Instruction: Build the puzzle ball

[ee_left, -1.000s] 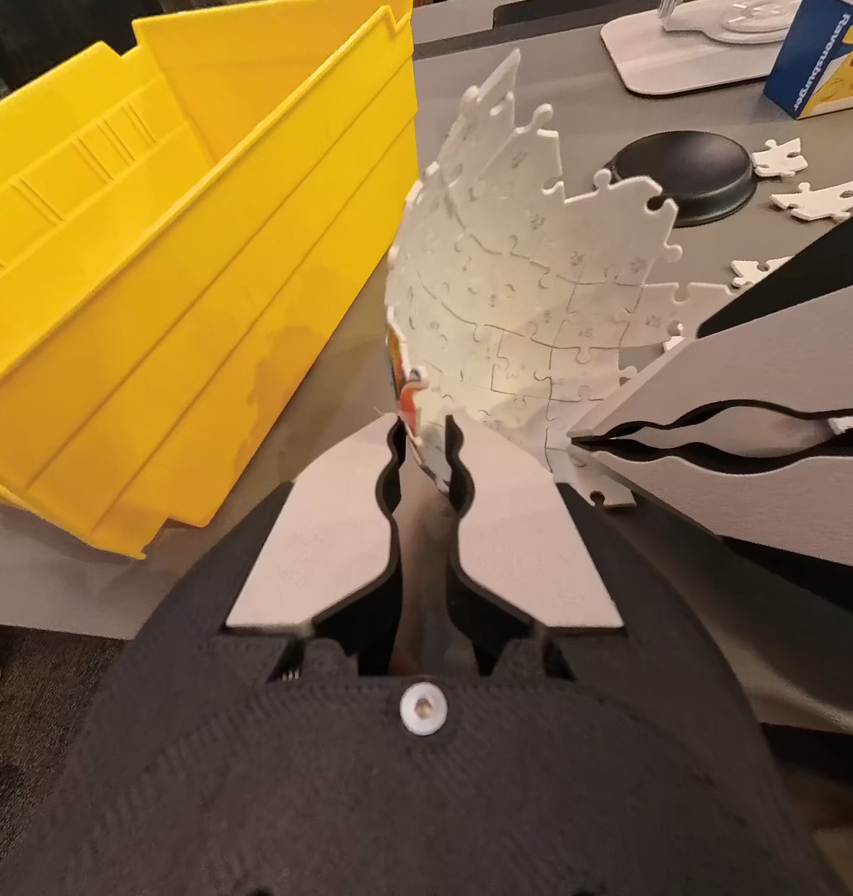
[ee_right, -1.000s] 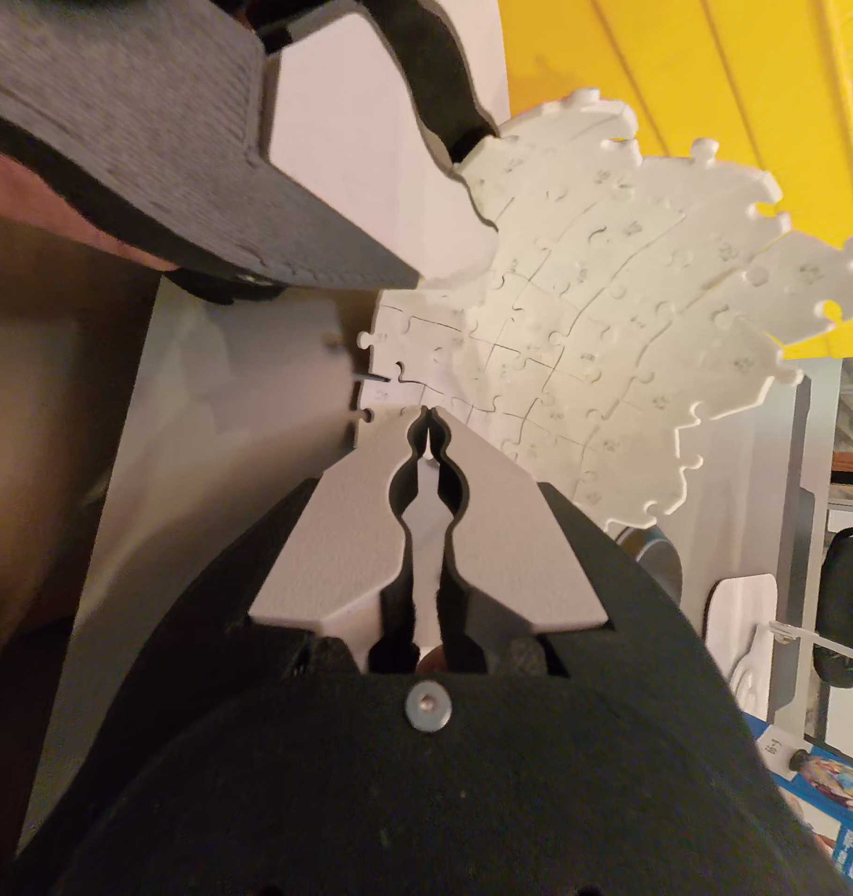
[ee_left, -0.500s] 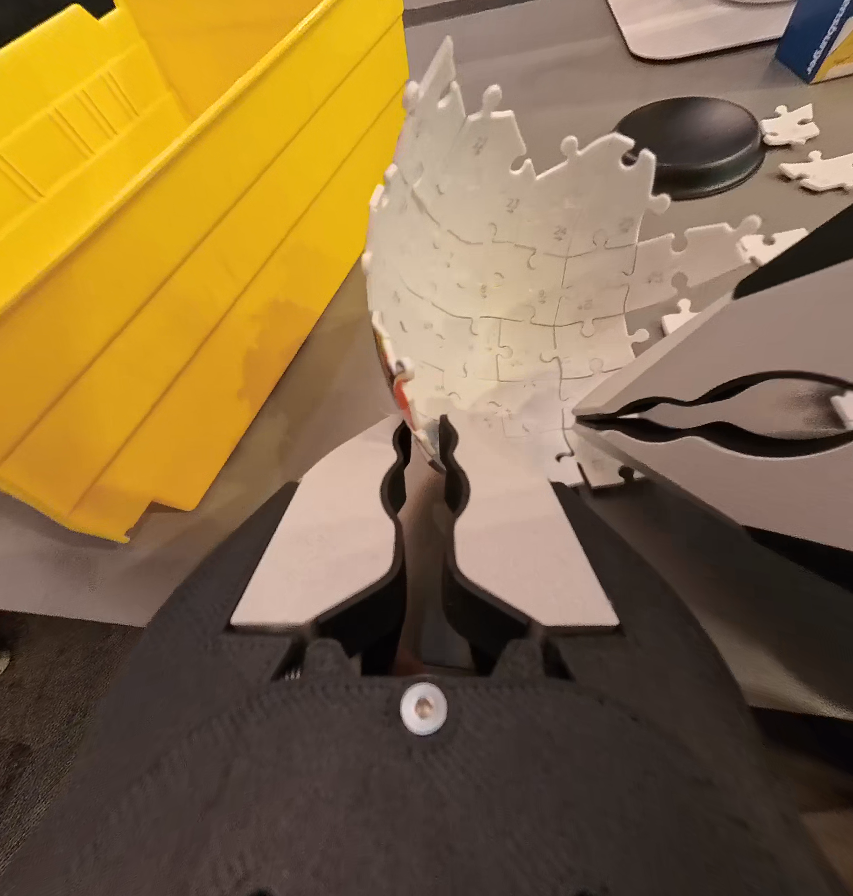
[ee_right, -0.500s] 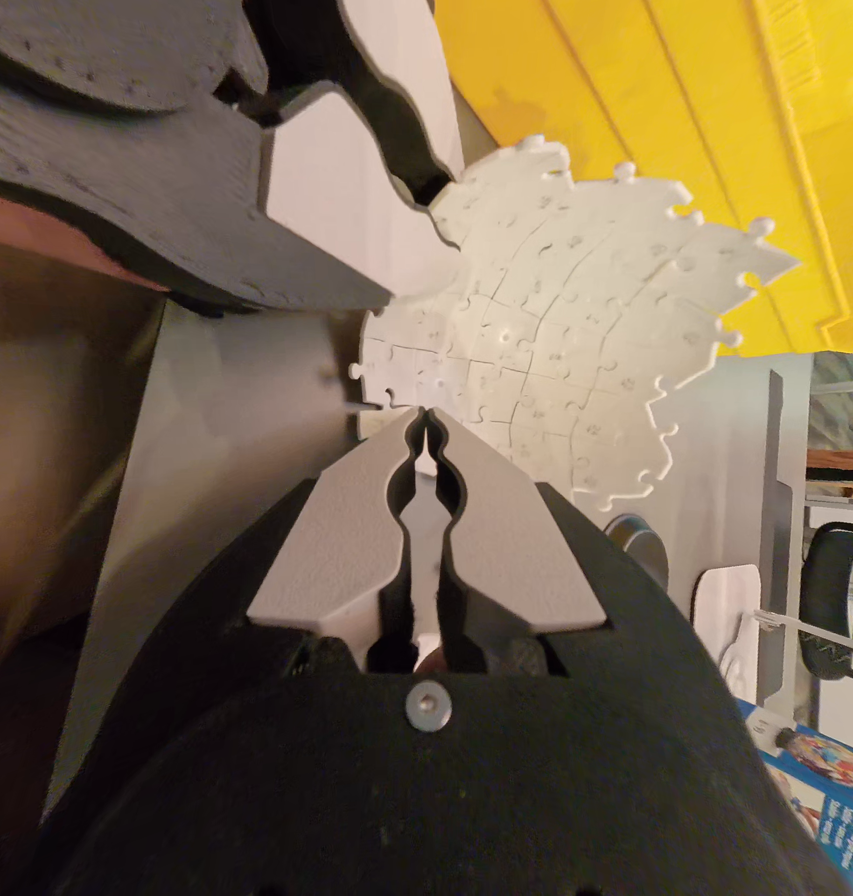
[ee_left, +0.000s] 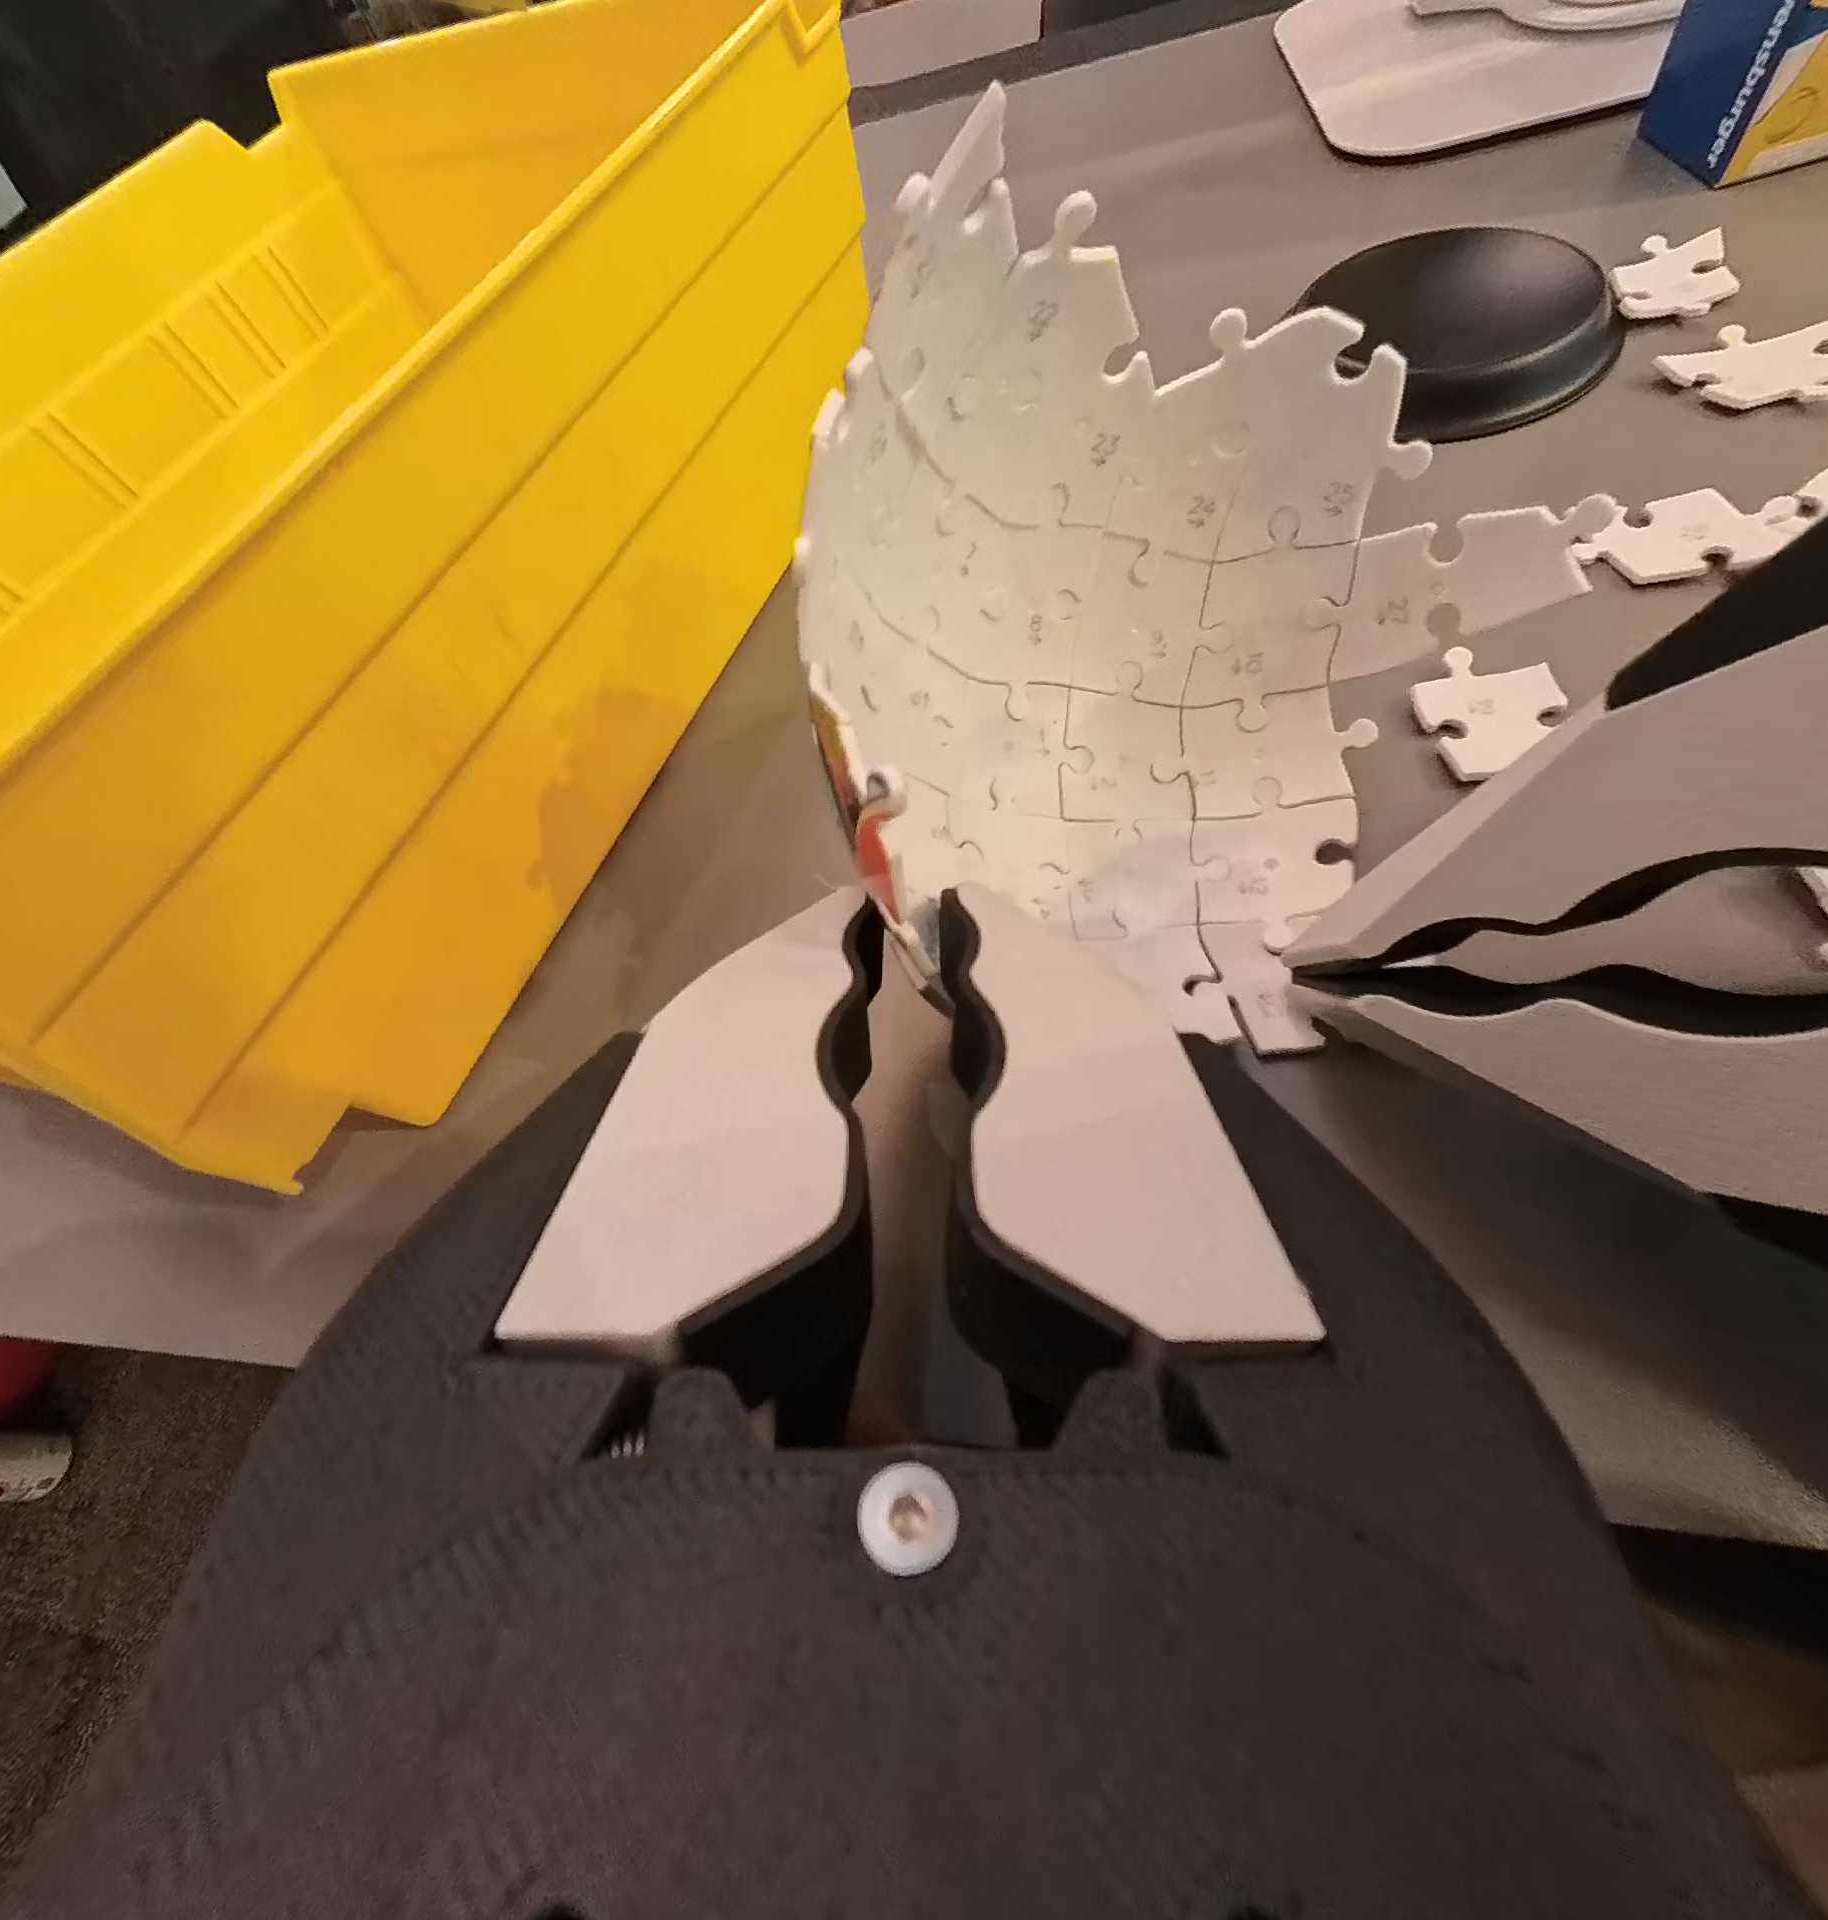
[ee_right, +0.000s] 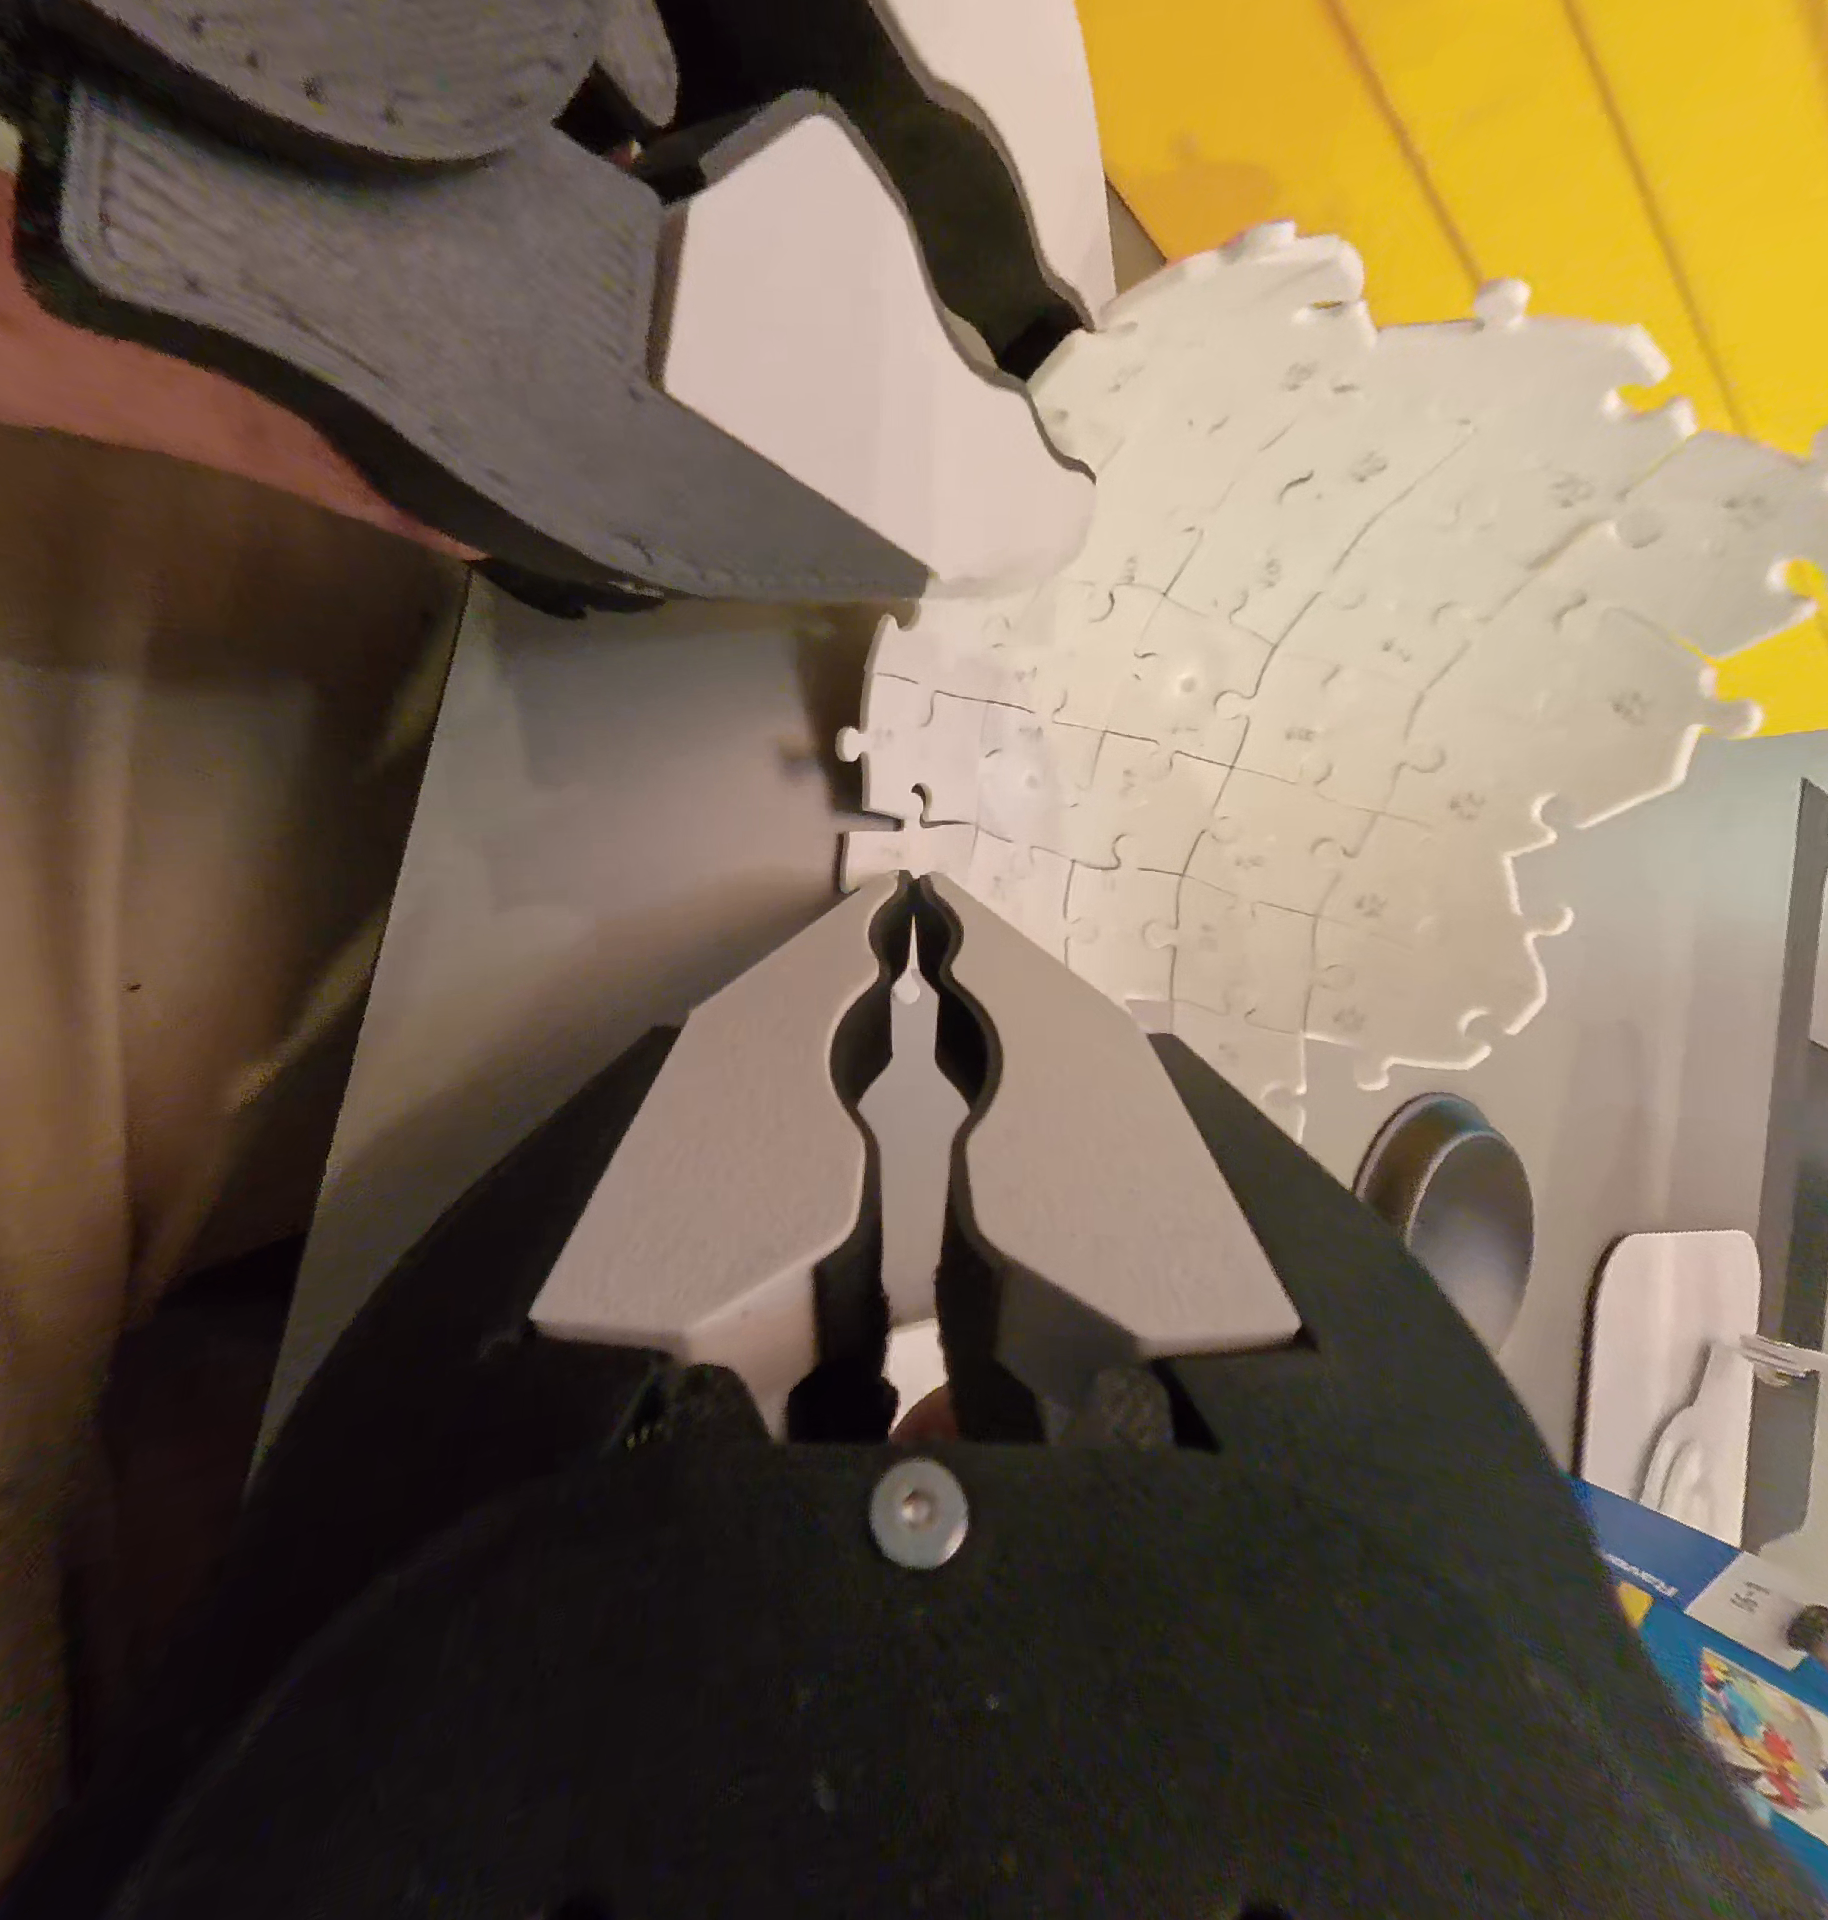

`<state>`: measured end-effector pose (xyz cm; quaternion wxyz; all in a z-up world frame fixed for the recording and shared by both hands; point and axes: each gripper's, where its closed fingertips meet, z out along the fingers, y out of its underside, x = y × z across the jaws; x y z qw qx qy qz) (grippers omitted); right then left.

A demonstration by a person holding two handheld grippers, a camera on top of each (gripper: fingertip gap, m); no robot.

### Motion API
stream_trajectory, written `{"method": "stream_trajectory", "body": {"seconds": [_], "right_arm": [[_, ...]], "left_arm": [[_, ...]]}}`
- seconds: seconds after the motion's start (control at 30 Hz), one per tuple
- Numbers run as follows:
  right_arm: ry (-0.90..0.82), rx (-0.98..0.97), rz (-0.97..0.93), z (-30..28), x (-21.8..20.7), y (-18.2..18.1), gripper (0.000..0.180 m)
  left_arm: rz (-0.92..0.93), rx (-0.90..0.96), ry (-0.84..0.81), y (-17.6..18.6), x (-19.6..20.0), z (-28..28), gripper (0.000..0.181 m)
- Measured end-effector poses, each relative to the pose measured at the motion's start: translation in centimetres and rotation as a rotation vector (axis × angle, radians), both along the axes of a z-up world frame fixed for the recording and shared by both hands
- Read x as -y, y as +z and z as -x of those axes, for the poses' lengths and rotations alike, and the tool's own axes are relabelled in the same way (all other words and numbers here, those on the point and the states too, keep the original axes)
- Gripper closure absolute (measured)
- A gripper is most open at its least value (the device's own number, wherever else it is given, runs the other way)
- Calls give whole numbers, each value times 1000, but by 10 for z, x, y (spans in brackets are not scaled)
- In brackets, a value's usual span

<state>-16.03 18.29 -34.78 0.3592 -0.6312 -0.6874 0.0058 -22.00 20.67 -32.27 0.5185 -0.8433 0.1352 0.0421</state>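
The partly built puzzle ball (ee_left: 1097, 644) is a curved white shell of joined pieces, its inner side facing me, held upright above the grey table (ee_left: 1253, 208). My left gripper (ee_left: 910, 920) is shut on the shell's lower left edge. My right gripper (ee_left: 1294, 966) comes in from the right and is shut on a white puzzle piece (ee_left: 1274, 1003) that sits against the shell's lower rim. In the right wrist view the right gripper (ee_right: 912, 883) pinches that piece (ee_right: 905, 992) at the edge of the shell (ee_right: 1305, 727), with the left gripper (ee_right: 1035, 353) above it.
A big yellow bin (ee_left: 370, 571) stands close on the left, right behind the shell (ee_right: 1512, 156). A black round stand (ee_left: 1461, 322), several loose white pieces (ee_left: 1481, 717) (ee_left: 1762, 364), a blue box (ee_left: 1762, 83) and a white base plate (ee_left: 1461, 94) lie at the back right. Left tips to right tips: about 7 centimeters. From either gripper's tips it is about 40 centimeters to the white base plate (ee_left: 1461, 94). The right camera catches it too, in the right wrist view (ee_right: 1630, 1351).
Both grippers keep their hold. The shell and both grippers have shifted a little against the bin and the table, and the shell has turned slightly.
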Motion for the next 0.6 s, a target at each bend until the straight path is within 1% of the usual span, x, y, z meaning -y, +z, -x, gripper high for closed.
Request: {"method": "stream_trajectory", "body": {"seconds": [0.27,0.37,0.43,0.5,0.6], "right_arm": [[-36,-44,46,1,0,1,180],[-59,-46,67,-6,-1,15,180],[-80,-10,98,-16,0,21,180],[-103,31,163,-25,5,15,180],[-115,77,183,-33,3,-2,180]], "left_arm": [[-20,-22,-11,2,1,-2,171],[-20,-30,-11,2,1,-1,171],[-19,-30,-11,1,1,-1,171],[-19,-31,-10,1,1,-1,171],[-17,-23,-11,1,1,-1,171]]}}
